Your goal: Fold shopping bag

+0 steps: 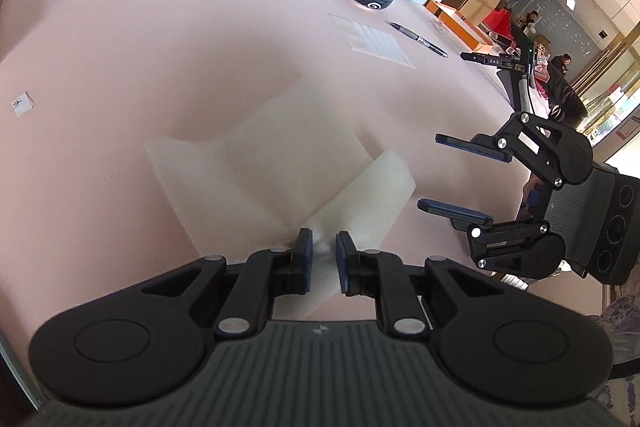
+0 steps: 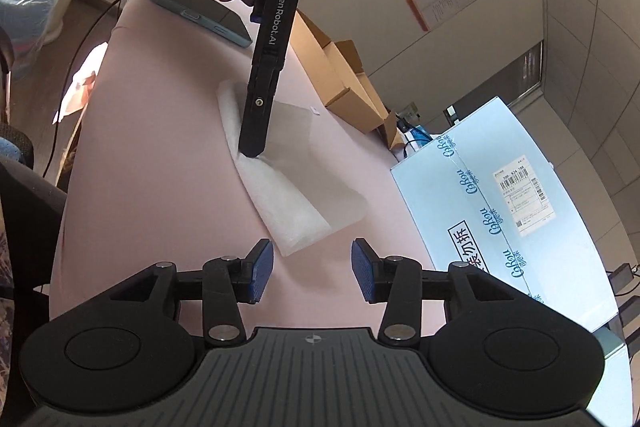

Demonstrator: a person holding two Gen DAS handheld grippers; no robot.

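Left tool [image 1: 324,251]: clamped on a folded edge of the shopping bag [image 1: 280,163], held against the tabletop [image 1: 160,47]. Right tool [image 2: 312,267]: parted, empty, just short of the bag's near end. Mid-fold is judged; a fresh grasp there is called for next.

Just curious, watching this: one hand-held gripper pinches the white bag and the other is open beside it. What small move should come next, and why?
Probably the right hand-held gripper should move in to grip the shopping bag's free near end: the left hand-held gripper pins only one edge.

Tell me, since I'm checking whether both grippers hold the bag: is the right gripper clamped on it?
No: the right gripper stands open with nothing between its pads, while the left gripper pinches the white bag.
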